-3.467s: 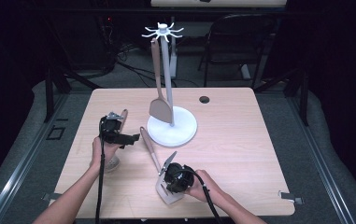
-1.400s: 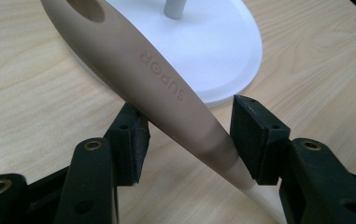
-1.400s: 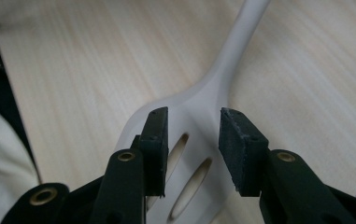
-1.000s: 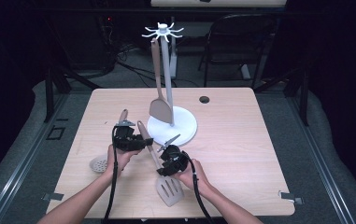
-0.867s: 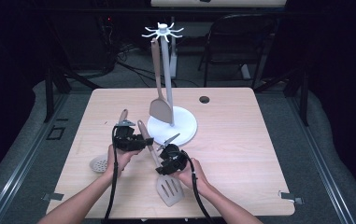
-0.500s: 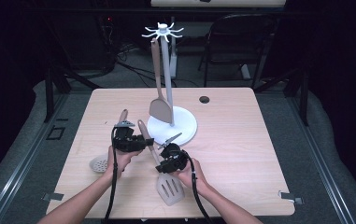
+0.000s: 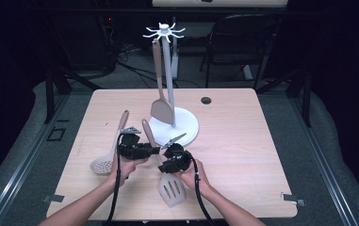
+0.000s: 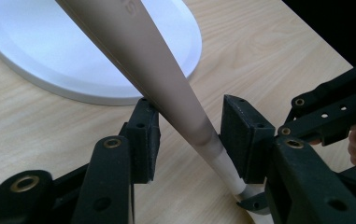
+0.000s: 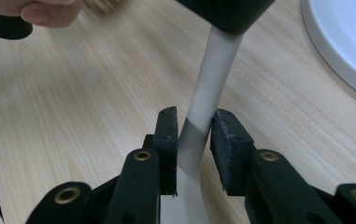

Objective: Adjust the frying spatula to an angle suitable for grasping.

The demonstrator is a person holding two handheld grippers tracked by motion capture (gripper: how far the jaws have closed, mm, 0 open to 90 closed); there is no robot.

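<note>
A slotted spatula (image 7: 170, 190) lies on the table (image 7: 243, 155), its brown handle (image 8: 166, 79) pointing toward the white stand base (image 7: 186, 126). My left gripper (image 7: 153, 150) straddles that handle. Its jaws (image 8: 189, 116) have just been closing, and a small gap still shows at each pad, so it is open. My right gripper (image 7: 165, 165) is shut on the spatula's pale neck (image 9: 203, 102), with both pads (image 9: 168, 140) against it after closing. Its own view shows the grip (image 9: 194, 122) low over the wood.
A skimmer spoon (image 7: 102, 164) lies left of my left hand. A second spatula (image 7: 161, 109) hangs from the white stand's hook ring (image 7: 164, 33). A dark hole (image 7: 206, 100) sits at the back right of the table. The right half of the table is bare wood.
My left gripper has moved right, from beside the skimmer to the spatula handle. My right gripper shifted from the spatula's head up to its neck. In the last second both hands barely moved.
</note>
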